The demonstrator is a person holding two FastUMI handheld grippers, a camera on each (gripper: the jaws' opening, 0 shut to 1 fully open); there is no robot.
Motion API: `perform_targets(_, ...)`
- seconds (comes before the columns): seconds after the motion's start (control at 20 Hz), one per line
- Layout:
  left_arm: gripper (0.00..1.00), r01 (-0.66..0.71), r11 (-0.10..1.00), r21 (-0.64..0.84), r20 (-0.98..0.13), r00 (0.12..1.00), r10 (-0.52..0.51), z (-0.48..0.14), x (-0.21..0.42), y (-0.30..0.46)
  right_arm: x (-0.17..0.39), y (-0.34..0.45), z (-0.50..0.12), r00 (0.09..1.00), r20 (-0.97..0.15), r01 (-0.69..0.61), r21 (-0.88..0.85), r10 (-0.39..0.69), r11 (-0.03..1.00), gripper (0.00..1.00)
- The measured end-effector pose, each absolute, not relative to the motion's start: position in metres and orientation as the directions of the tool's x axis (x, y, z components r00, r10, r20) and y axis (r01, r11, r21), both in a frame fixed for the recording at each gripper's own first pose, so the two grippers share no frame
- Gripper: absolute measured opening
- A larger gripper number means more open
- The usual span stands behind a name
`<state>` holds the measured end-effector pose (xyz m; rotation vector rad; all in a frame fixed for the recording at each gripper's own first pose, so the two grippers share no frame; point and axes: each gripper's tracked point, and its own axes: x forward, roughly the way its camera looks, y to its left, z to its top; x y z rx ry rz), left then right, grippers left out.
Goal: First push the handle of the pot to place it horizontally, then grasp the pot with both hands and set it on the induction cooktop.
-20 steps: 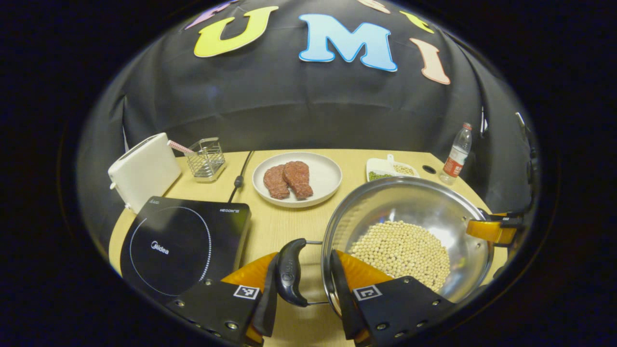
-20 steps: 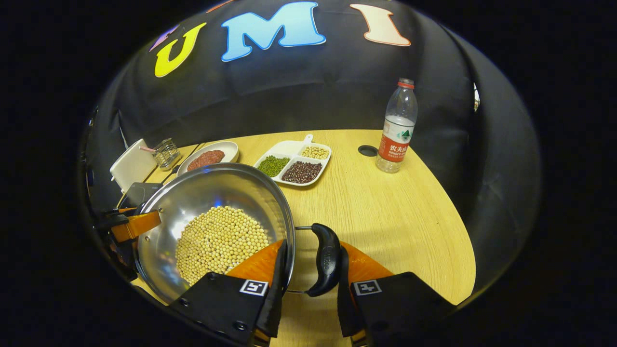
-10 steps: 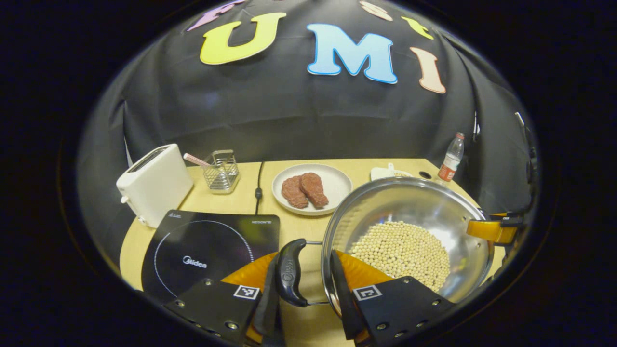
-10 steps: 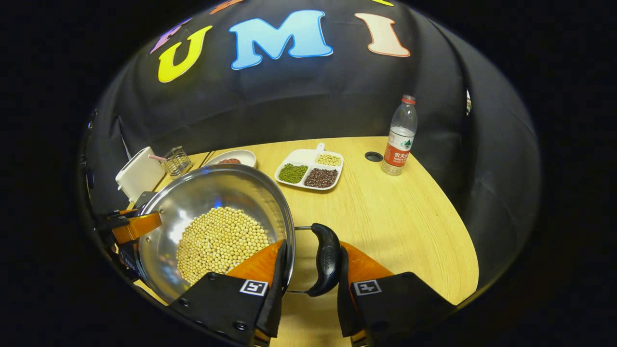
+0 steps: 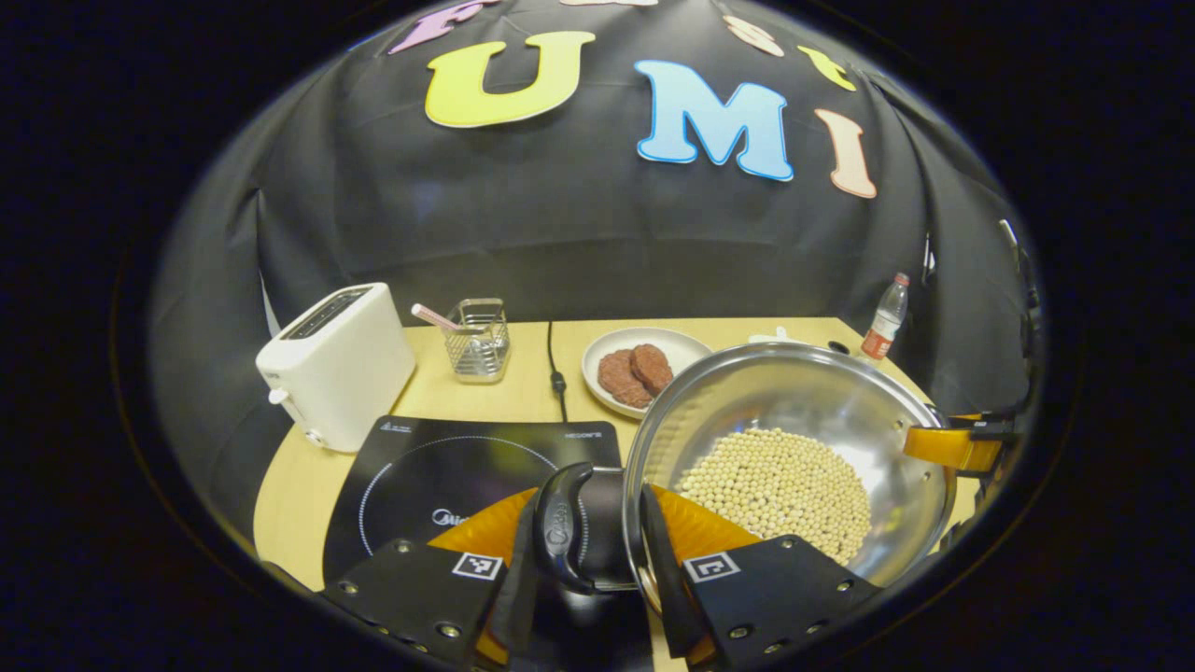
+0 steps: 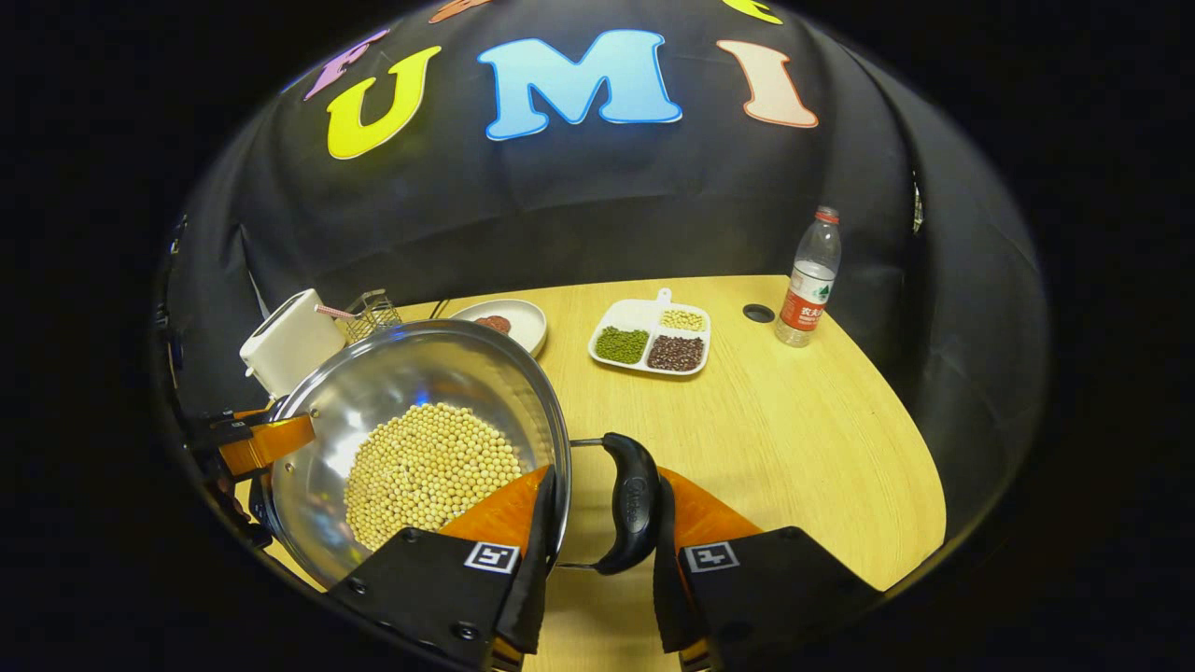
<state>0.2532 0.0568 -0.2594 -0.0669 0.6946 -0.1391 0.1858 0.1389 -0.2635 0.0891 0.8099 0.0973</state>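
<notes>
A steel pot (image 5: 794,401) holding soybeans (image 5: 775,485) hangs in the air between both grippers. My left gripper (image 5: 590,511) is shut on the pot's black left handle (image 5: 558,527), one finger outside the handle and one inside the rim. The black induction cooktop (image 5: 448,467) lies under that handle and to its left. In the right gripper view my right gripper (image 6: 605,495) is shut the same way on the pot's right handle (image 6: 633,513). The pot (image 6: 411,383) tilts slightly, with the left gripper (image 6: 261,441) at its far rim. The right gripper (image 5: 952,446) shows at the pot's far side.
A white toaster (image 5: 336,359), a wire basket with a straw (image 5: 476,338) and the cooktop's cable (image 5: 555,373) stand behind the cooktop. A plate of meat patties (image 5: 639,369) sits just beyond the pot. A divided dish of beans (image 6: 651,336) and a water bottle (image 6: 808,278) stand far right.
Both grippers have carried the pot to the left and a little back from the far wall. The left handle, earlier over bare table, is now over the cooktop's right part.
</notes>
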Motion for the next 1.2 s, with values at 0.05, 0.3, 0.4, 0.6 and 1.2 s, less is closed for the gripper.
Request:
perform_targets(0.05,0.55,0.103,0.989,-0.107,-0.633,0.76,-0.147,-0.259,0.254,0.065,0.186,0.146,-0.263,0.685,-0.718,-0.055,0.118,0.124,0.991,0.46)
perform_targets(0.3,0.55,0.093,0.991,-0.097,-0.637,0.759,-0.134,-0.261,0.254,0.105,0.187,0.182,-0.264,0.682,-0.718,-0.062,0.136,0.141,0.989,0.46)
perform_targets(0.4,0.55,0.091,0.992,-0.092,-0.64,0.758,-0.129,-0.263,0.255,0.121,0.188,0.194,-0.267,0.679,-0.719,-0.065,0.143,0.149,0.988,0.46)
perform_targets(0.6,0.52,0.075,0.993,-0.088,-0.643,0.757,-0.114,-0.267,0.258,0.154,0.191,0.228,-0.265,0.676,-0.719,-0.074,0.153,0.163,0.985,0.46)
perform_targets(1.2,0.55,0.025,0.996,-0.091,-0.655,0.752,-0.079,-0.28,0.262,0.241,0.199,0.308,-0.268,0.672,-0.713,-0.103,0.177,0.2,0.979,0.46)
